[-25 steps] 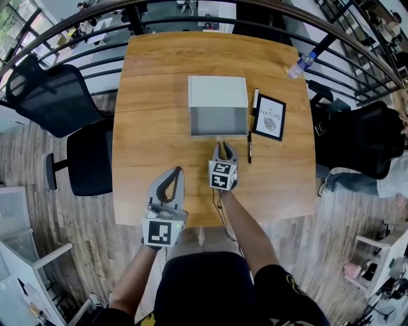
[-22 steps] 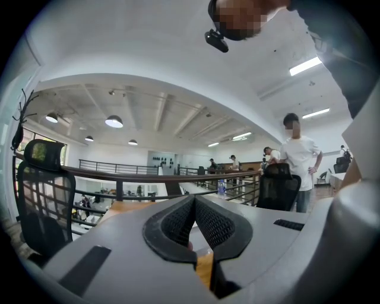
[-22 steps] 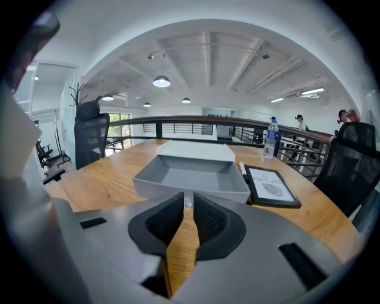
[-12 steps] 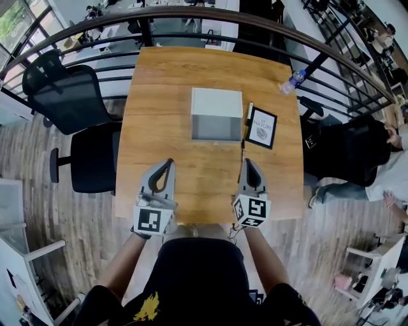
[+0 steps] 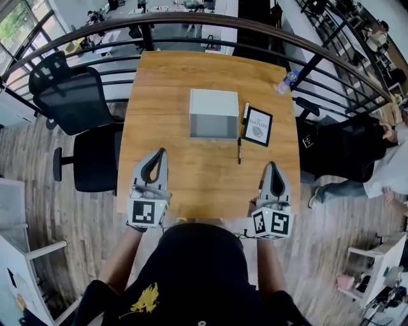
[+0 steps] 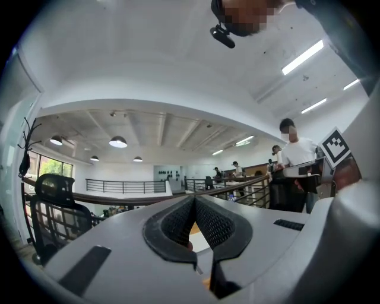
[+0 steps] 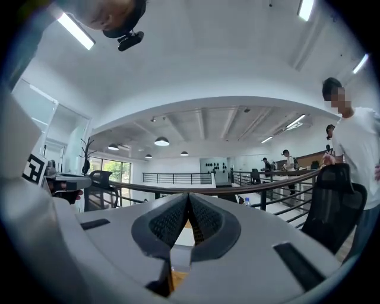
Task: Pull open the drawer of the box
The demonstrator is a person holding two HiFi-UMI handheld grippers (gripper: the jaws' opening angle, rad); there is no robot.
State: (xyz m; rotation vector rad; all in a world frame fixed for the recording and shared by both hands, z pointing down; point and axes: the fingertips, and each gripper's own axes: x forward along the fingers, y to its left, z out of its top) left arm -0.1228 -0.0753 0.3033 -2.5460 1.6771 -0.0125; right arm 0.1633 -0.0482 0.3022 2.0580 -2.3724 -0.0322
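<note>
The box [image 5: 215, 102] sits mid-table, white on top with a grey drawer front [image 5: 213, 127] facing me. Whether the drawer stands out from the box I cannot tell. My left gripper [image 5: 157, 153] rests at the table's near left edge, shut with nothing in it; in the left gripper view its jaws [image 6: 193, 198] meet at the tips. My right gripper [image 5: 272, 165] is at the near right edge, well short of the box, also shut on nothing, with the pads together in the right gripper view [image 7: 189, 195].
A framed picture [image 5: 257, 126] and a black pen [image 5: 240, 150] lie right of the box. A water bottle [image 5: 285, 81] stands at the far right corner. Black chairs [image 5: 70, 99] stand left, a railing [image 5: 191, 19] curves behind, and a seated person [image 5: 357, 149] is at the right.
My right gripper has drawn back from the drawer front to the near right table edge and closed. The left gripper has shifted slightly left and stayed shut.
</note>
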